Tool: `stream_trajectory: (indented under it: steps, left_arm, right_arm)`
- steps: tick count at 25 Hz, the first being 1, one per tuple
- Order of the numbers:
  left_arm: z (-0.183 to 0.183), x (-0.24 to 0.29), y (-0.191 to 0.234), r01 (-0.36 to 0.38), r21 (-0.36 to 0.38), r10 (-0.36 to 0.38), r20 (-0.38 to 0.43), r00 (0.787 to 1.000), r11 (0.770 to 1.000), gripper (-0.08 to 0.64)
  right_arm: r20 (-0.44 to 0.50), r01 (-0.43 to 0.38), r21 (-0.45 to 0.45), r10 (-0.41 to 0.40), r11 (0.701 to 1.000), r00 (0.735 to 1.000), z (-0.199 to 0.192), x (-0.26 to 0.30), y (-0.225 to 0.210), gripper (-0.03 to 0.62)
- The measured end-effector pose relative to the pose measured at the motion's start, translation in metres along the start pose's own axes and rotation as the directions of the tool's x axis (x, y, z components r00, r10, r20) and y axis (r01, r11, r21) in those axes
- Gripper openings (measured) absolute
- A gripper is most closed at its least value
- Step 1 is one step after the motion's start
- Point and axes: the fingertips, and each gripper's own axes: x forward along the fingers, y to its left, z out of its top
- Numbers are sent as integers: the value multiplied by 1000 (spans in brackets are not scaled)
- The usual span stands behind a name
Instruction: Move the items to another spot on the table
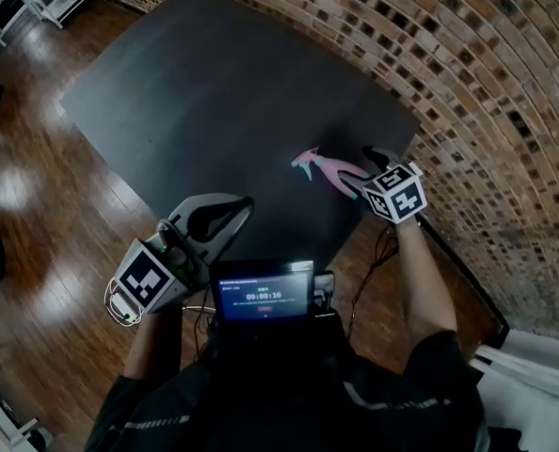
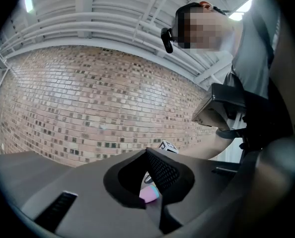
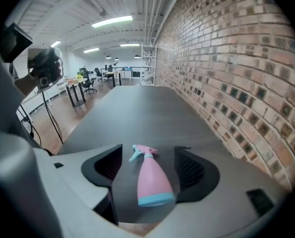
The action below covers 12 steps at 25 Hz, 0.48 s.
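- The bottle (image 1: 325, 169) lies on its side on the table (image 1: 214, 92), near the table's corner on the brick wall (image 1: 487, 83) side and close to the edge nearest me.
- In the head view its long axis runs left to right with a slight tilt. The spray head points left, toward the middle of the table, and the base points toward my right gripper (image 1: 362, 172).
- In the right gripper view the blue-banded base is nearest the camera. The neck points away down the length of the table, and the pale blue trigger sticks out to the left.
- That long axis is almost in line with the way my right gripper points.
- My right gripper is released. Its jaws stand wide apart on either side of the bottle, with a clear gap to each pad, so nothing is gripped.
- My left gripper (image 1: 247, 205) is well apart from the bottle, at the near left edge of the table. Its jaws are drawn together with nothing in them.
- Through the slit that remains, the left gripper view shows a bit of the pink bottle.
- Count: one bottle, pink with a blue band and blue trigger.
- Count: one table, dark, with only the bottle lying on it.
- Count: two grippers, each with one marker cube, right (image 1: 395, 193) and left (image 1: 146, 285).
- Count: one lit screen (image 1: 263, 293), at my chest between my arms.
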Motion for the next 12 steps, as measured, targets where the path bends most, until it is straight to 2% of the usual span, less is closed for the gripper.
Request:
stream_trajectory:
  steps: [4,7,10,11,12]
  left_arm:
    - [14,7,-24,-55,18,55,9,998,998,-4]
    - [24,14,-45,-89,33,88,18,996,995,-3]
    - [26,20,-73,-90,14,90,-5,996,996,-3]
    - [27,22,-83,-90,12,90,-6,996,996,-4]
    - [28,25,-93,-91,12,91,-5,996,996,-4]
  right_arm:
    - [116,-7,-21,9,1000,993,13,-46,10,339]
    - [222,-1,-36,9,999,975,27,-84,14,242]
    - [298,-6,-36,16,999,954,32,-121,21,239]
    - [319,-4,-36,15,999,948,32,-133,24,224]
    - [340,-1,-37,14,999,940,31,-145,28,174]
